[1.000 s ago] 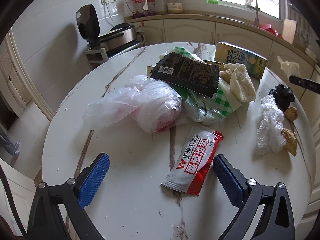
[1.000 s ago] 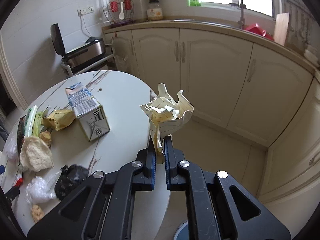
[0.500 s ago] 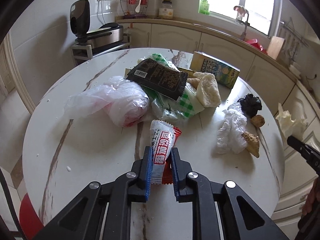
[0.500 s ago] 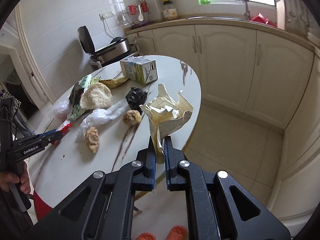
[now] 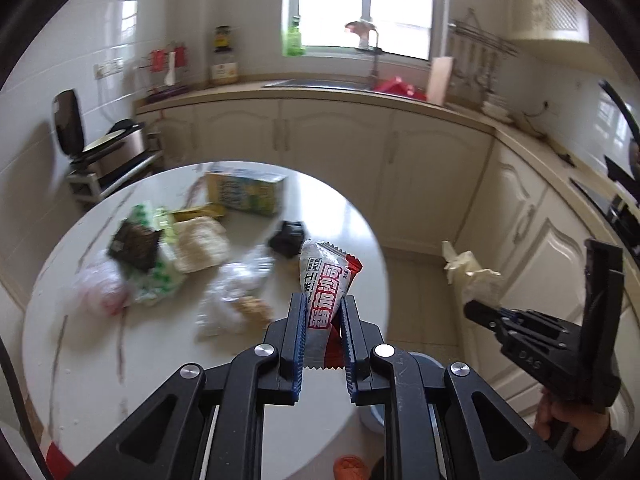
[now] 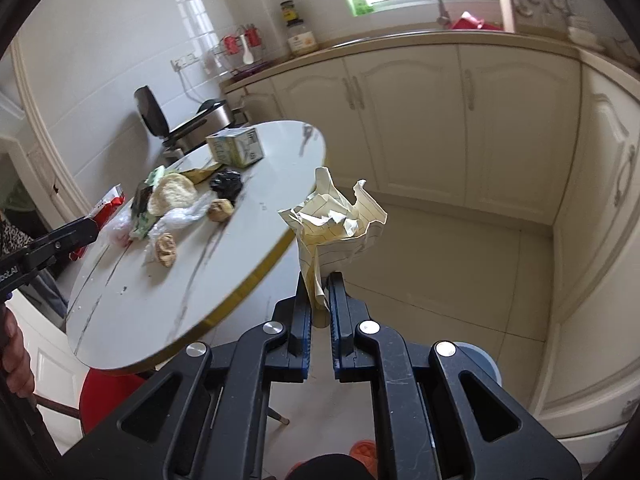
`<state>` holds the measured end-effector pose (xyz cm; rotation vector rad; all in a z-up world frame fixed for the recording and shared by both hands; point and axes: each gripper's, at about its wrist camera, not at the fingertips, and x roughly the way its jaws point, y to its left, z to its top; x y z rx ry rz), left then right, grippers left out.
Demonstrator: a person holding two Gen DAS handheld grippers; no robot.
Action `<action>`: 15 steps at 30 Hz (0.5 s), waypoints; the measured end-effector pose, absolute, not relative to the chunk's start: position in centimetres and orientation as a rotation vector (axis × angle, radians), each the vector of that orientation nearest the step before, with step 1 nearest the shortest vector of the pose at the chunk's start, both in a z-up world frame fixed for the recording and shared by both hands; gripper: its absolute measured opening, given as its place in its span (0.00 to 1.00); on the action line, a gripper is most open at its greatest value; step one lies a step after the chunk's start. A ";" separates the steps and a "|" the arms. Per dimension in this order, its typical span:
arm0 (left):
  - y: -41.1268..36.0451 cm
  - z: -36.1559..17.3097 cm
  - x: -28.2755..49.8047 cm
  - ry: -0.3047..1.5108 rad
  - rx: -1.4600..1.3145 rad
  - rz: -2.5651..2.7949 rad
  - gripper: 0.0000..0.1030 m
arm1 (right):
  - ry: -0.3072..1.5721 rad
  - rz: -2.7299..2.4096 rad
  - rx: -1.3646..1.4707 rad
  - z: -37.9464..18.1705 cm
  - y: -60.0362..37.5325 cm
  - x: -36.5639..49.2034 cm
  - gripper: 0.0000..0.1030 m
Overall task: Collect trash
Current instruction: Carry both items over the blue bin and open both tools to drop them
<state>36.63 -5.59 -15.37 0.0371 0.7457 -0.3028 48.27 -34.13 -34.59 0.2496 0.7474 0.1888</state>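
Observation:
My left gripper (image 5: 323,300) is shut on a red-and-white snack wrapper (image 5: 326,276), held up above the near right edge of the round white table (image 5: 120,360). Out over the floor beside the table (image 6: 160,312), my right gripper (image 6: 320,280) is shut on a crumpled sheet of lined yellow paper (image 6: 336,220). The left wrist view also shows the right gripper (image 5: 474,310) and its paper (image 5: 472,276), low at right. On the table lie a milk carton (image 5: 244,192), a black wrapper (image 5: 134,246), a black bag (image 5: 288,236) and several plastic bags and bread pieces.
Cream cabinets (image 6: 420,120) run along the back and right walls. A blue-grey round rim (image 6: 482,360) shows on the floor behind the right gripper's body. A red stool (image 6: 104,396) stands under the table. Orange slippers (image 5: 350,466) are below. A rice cooker (image 5: 120,144) sits behind the table.
My left gripper shut on the snack wrapper, lifted it off the table and swung it right. My right gripper carried the paper away from the table's edge, over the floor.

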 end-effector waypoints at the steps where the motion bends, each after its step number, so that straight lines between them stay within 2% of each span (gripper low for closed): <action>1: -7.5 -15.8 36.9 0.762 0.050 -0.341 0.12 | 0.756 0.157 0.260 -35.1 -35.3 48.0 0.08; 6: -15.4 -19.7 39.3 0.880 0.101 -0.496 0.13 | 0.844 0.034 0.313 -39.5 -40.6 47.7 0.08; 11: -20.4 -25.9 42.9 1.028 0.147 -0.549 0.13 | 0.931 -0.015 0.353 -44.1 -43.6 49.2 0.08; 14: -23.0 -29.8 45.4 1.126 0.145 -0.584 0.13 | 0.973 -0.034 0.386 -47.2 -45.5 50.0 0.14; 15: -23.7 -31.1 45.8 1.146 0.164 -0.587 0.13 | 0.993 -0.048 0.398 -48.1 -46.1 50.3 0.20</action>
